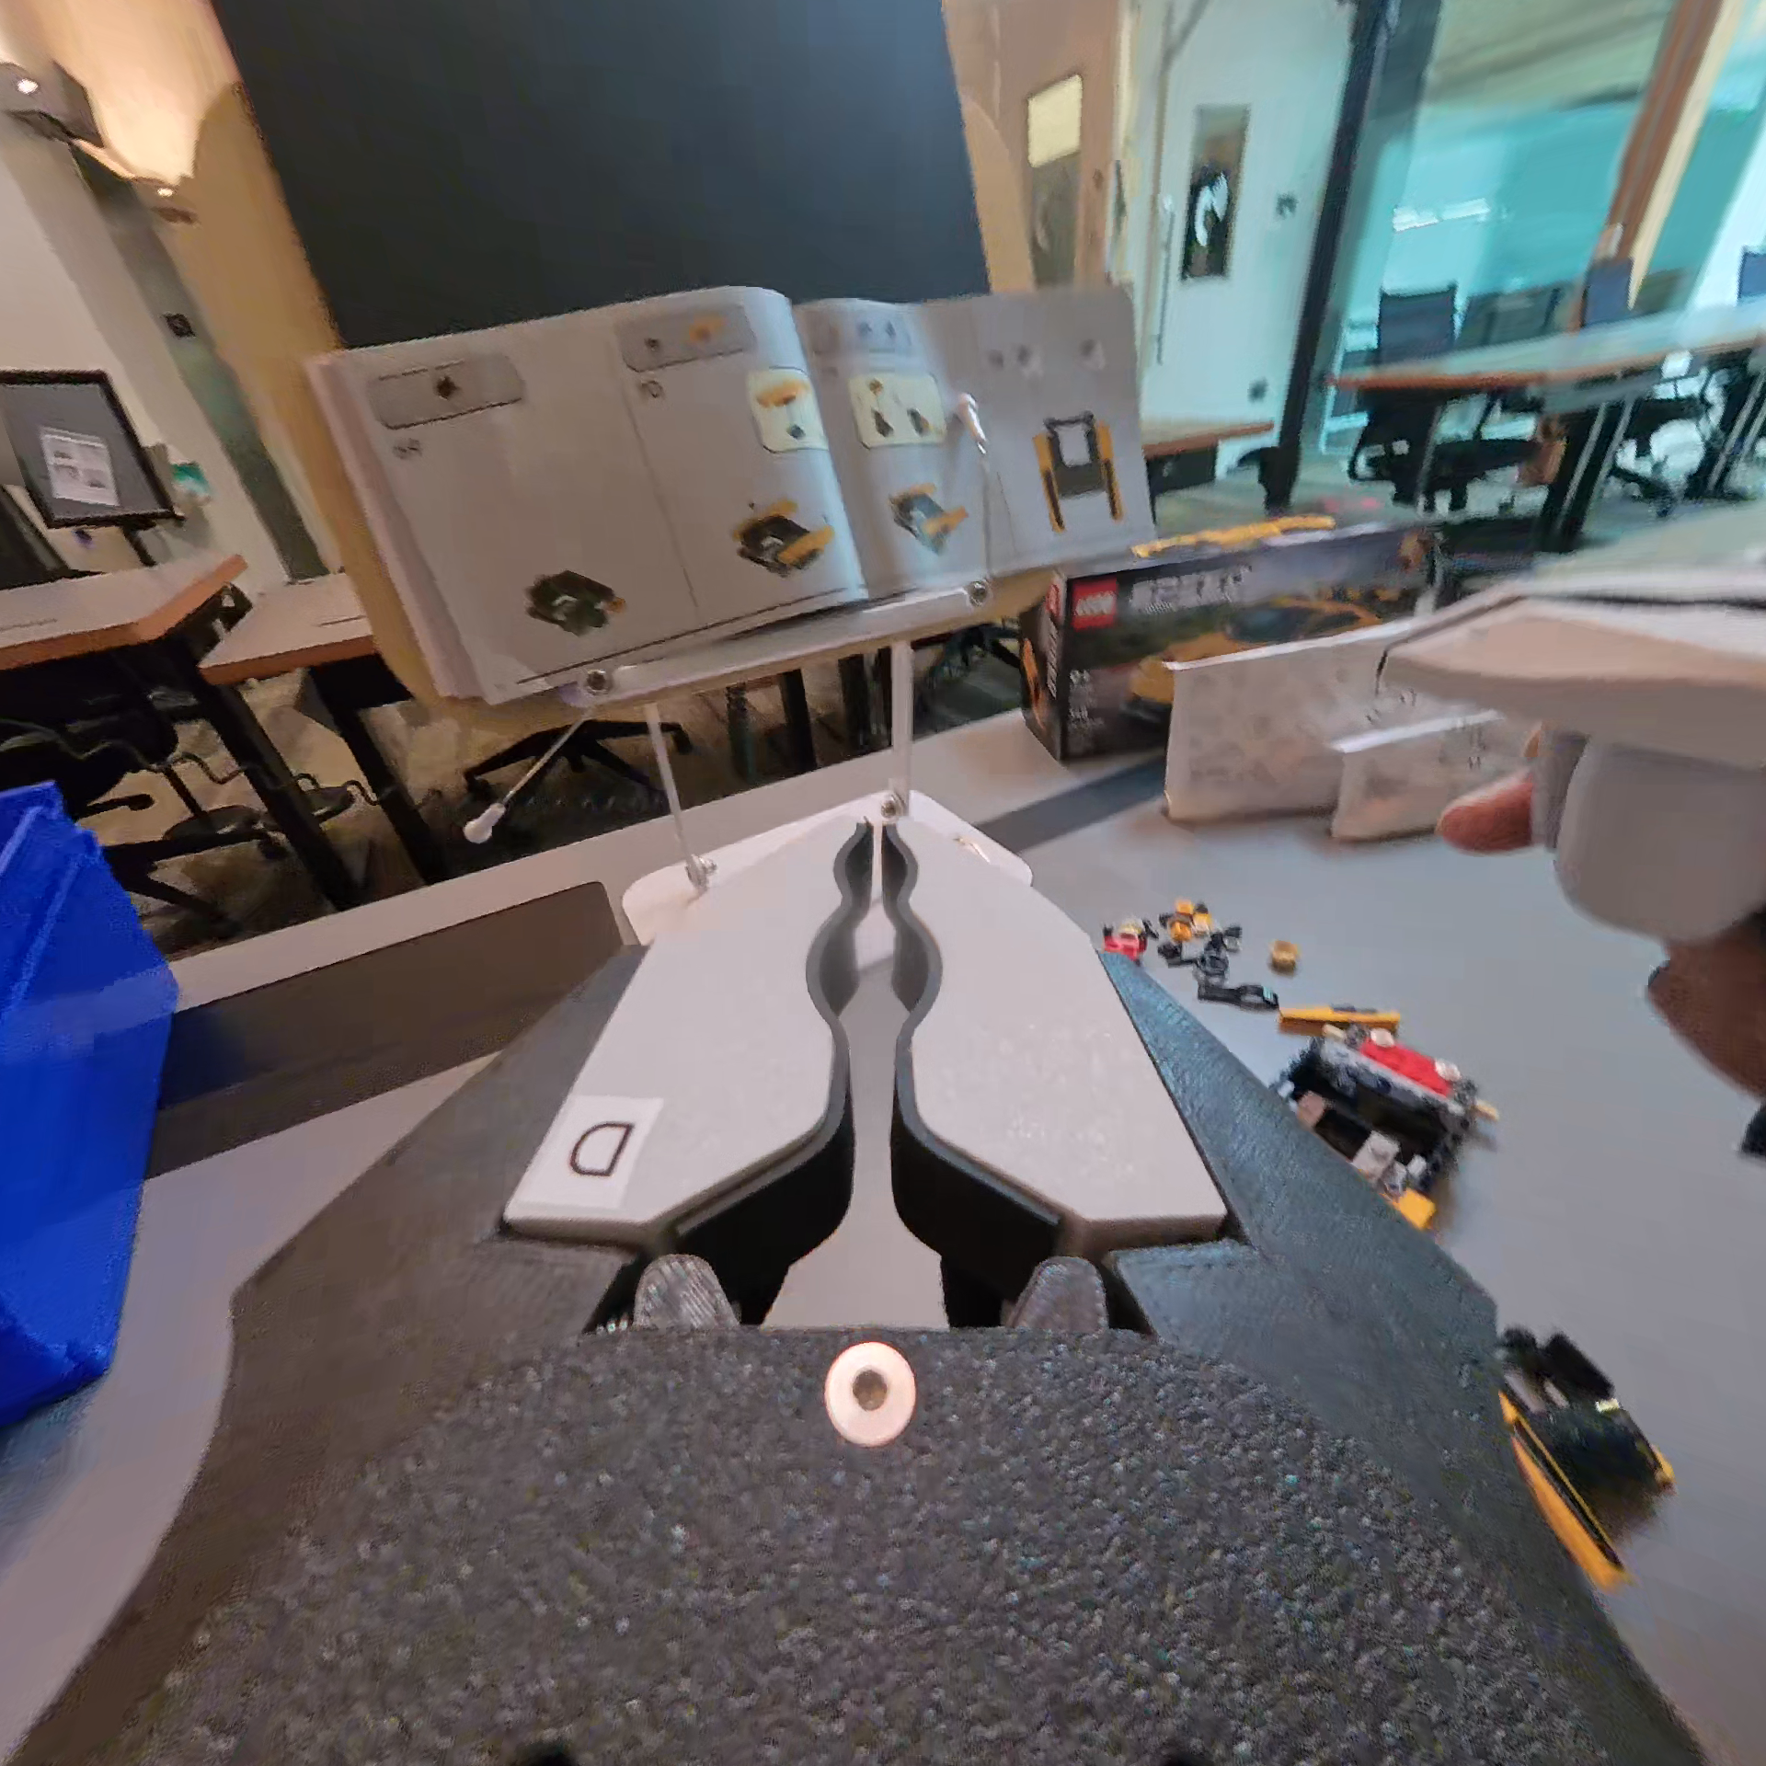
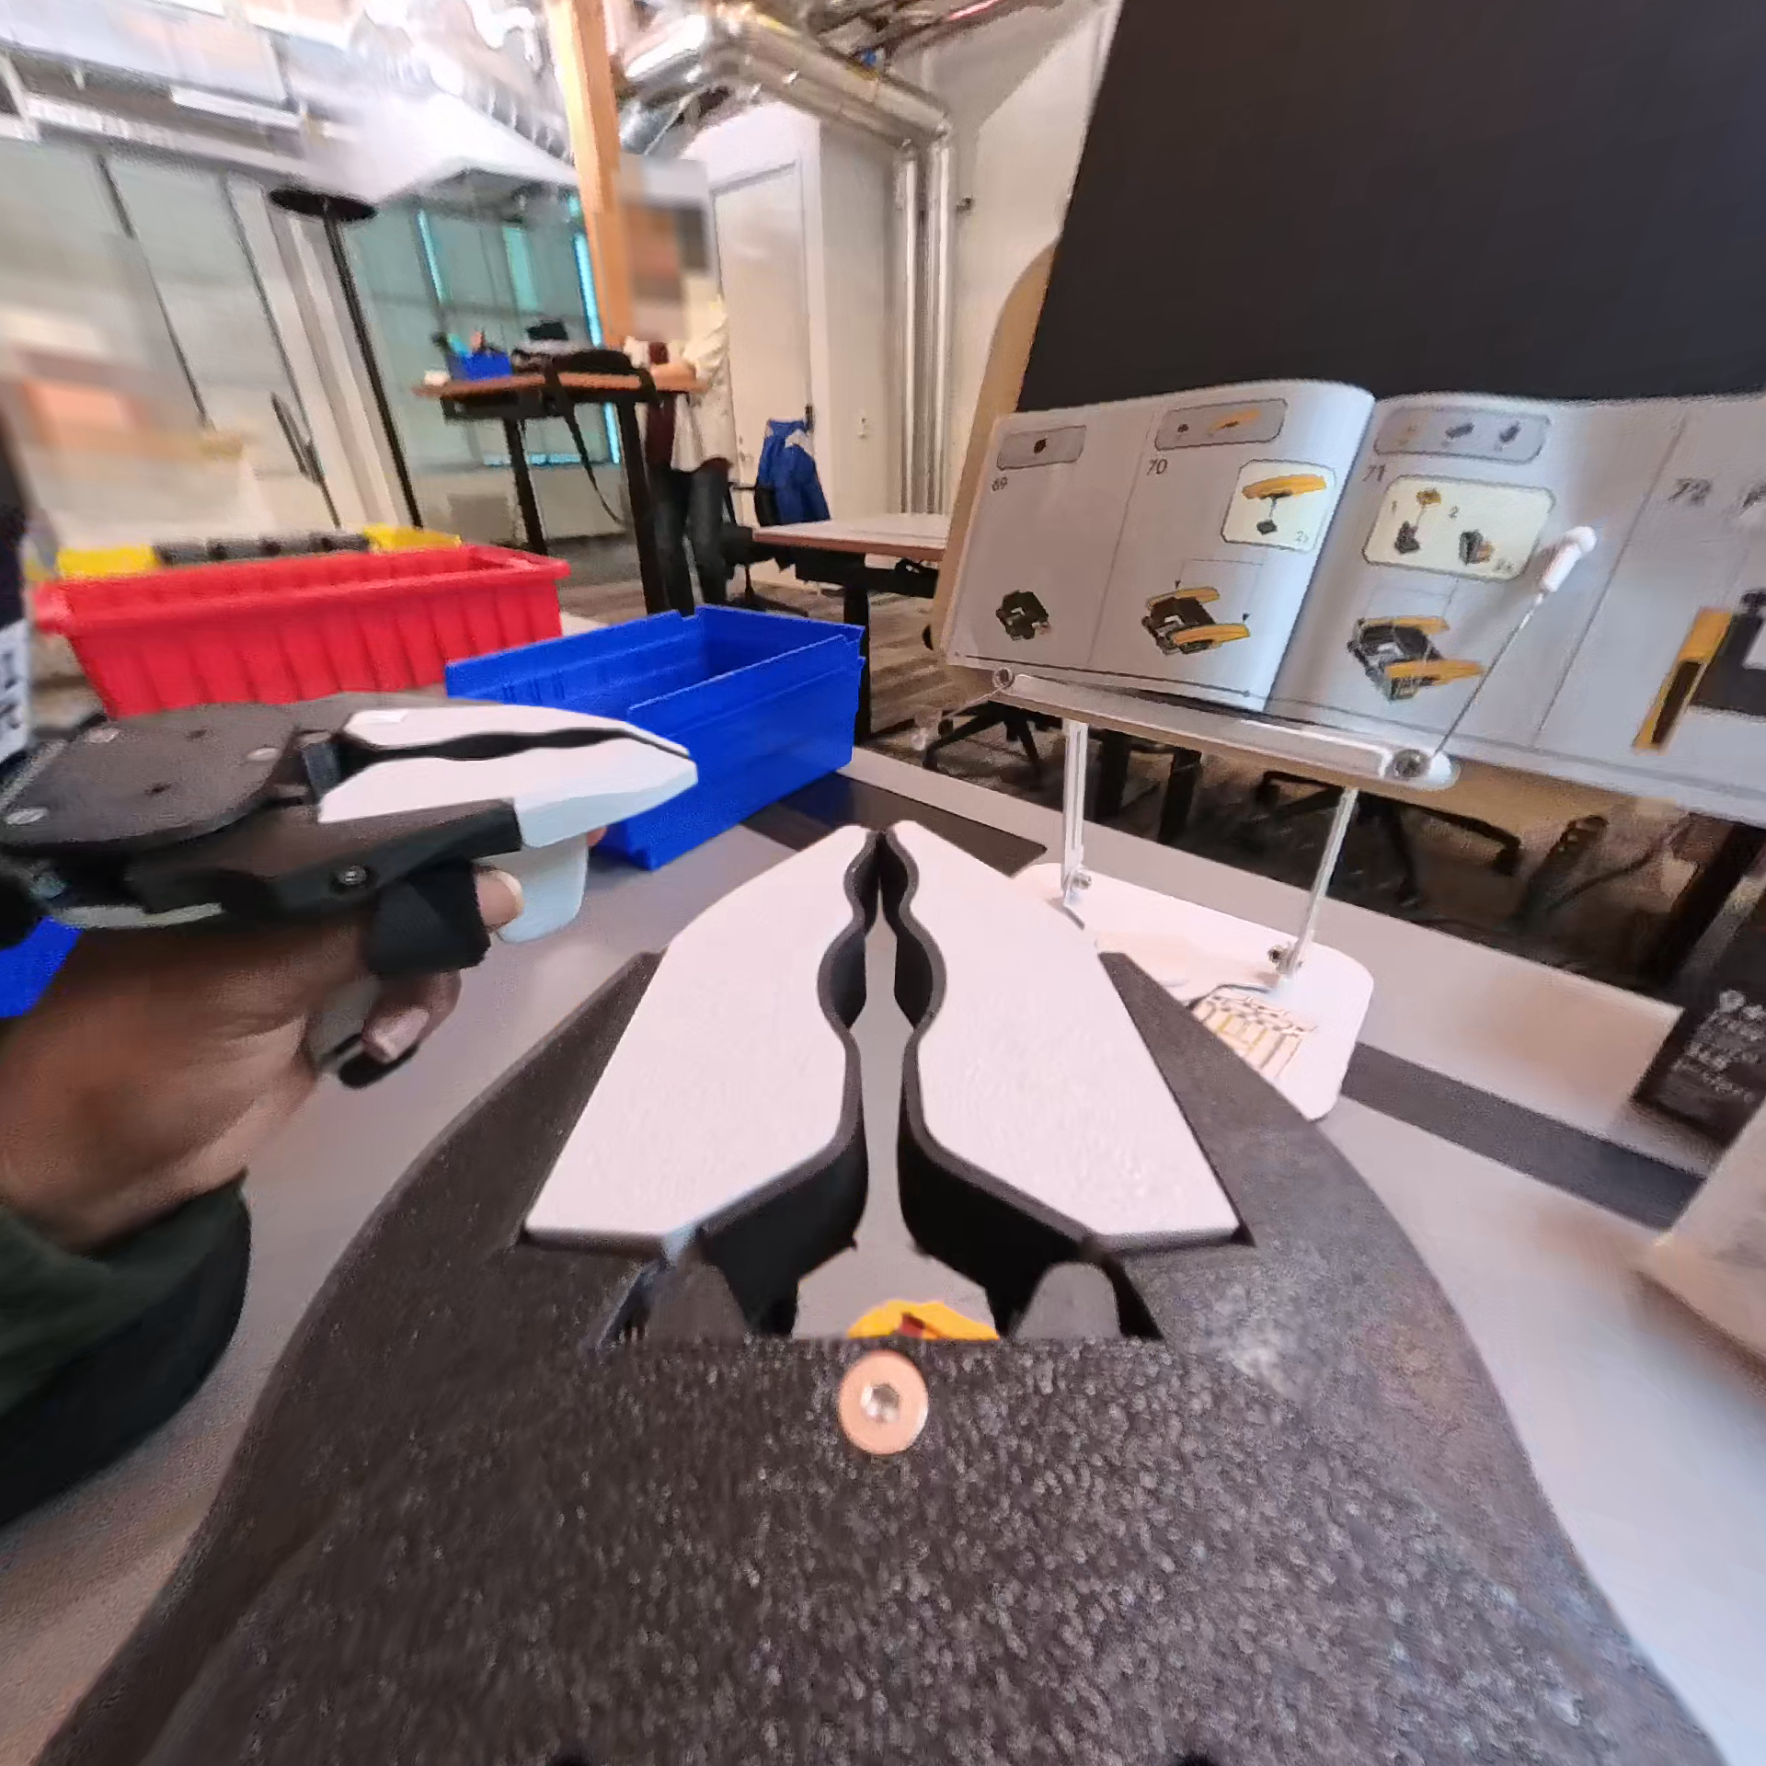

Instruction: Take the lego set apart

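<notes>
**Lego car half undone, both claws idle above the table**

Your left gripper (image 1: 877, 841) is pressed together at the tips, its pale, wavy-edged fingers (image 1: 736, 1013) meeting with nothing between them, set in a rough, pebbled black body. Your right gripper (image 2: 881, 846) is likewise closed and empty; the yellow speck glimpsed through the gap at its base lies below it and is not gripped. Both are raised off the grey table (image 1: 1195, 860) and point toward the open instruction booklet (image 1: 726, 478), propped on a thin white wire stand near the table's far edge.

The lego set itself sits to the right of your left gripper: a blocky black, red and grey chassis (image 1: 1376, 1109) with yellow trim, still largely assembled. Beyond it, toward the far edge, lies a scatter of small loose pieces (image 1: 1195, 941) in black, yellow and red, plus a slim yellow strip (image 1: 1338, 1018). Nearer the front edge rests a separate black-and-yellow section (image 1: 1577, 1453), blurred.

By these signs the job looks under way but far from finished: some parts are off, while the chassis seemingly remains to be broken down. A smooth blue plastic bin (image 2: 688, 698) stands at the table's left edge, the printed box (image 1: 1223, 631) toward the far right.
</notes>
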Action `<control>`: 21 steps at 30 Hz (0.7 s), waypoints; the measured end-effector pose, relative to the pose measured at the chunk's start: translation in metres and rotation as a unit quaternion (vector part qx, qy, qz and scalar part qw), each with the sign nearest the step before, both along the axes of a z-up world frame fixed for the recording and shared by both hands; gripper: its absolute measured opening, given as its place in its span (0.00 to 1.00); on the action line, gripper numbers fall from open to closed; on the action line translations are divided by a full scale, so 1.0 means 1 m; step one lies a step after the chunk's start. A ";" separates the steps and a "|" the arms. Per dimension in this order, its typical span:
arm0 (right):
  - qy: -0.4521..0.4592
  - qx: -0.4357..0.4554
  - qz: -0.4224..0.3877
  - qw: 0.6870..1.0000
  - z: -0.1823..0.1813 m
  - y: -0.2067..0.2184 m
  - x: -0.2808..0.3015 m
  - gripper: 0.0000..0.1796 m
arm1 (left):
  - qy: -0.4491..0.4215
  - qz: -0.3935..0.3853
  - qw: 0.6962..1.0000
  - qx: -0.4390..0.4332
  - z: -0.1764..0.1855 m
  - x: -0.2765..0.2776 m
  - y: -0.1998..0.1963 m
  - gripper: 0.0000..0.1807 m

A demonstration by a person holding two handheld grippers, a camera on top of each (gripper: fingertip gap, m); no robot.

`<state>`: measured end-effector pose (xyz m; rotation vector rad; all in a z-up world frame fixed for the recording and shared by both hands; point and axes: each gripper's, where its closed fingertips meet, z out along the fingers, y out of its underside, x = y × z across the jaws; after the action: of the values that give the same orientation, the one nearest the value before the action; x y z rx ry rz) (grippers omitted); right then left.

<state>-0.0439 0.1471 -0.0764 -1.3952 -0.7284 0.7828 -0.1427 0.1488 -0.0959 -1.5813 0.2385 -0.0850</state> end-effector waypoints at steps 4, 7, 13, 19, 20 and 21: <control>0.001 -0.005 -0.030 1.000 -0.051 0.016 0.001 0.00 | -0.024 0.009 1.000 -0.012 -0.034 -0.016 0.000 0.00; -0.032 0.006 -0.046 0.998 -0.064 0.028 0.009 0.00 | -0.031 0.008 0.999 -0.037 -0.050 -0.025 0.002 0.00; -0.011 0.015 -0.052 0.998 -0.056 0.030 0.019 0.00 | 0.020 0.002 0.999 -0.030 -0.053 -0.013 0.001 0.00; -0.003 0.017 -0.056 0.998 -0.052 0.032 0.025 0.00 | 0.035 -0.007 0.998 -0.042 -0.063 -0.004 0.001 0.00; -0.001 0.017 -0.056 0.998 -0.051 0.032 0.026 0.00 | 0.033 -0.008 0.998 -0.043 -0.064 -0.004 0.001 0.00; 0.000 0.016 -0.057 0.998 -0.051 0.033 0.027 0.00 | 0.028 -0.008 0.999 -0.045 -0.064 -0.004 0.001 0.00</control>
<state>-0.0173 0.1796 -0.1275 -1.3960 -0.6526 0.6796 -0.1468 0.1497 -0.1600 -1.6734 0.2954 -0.0649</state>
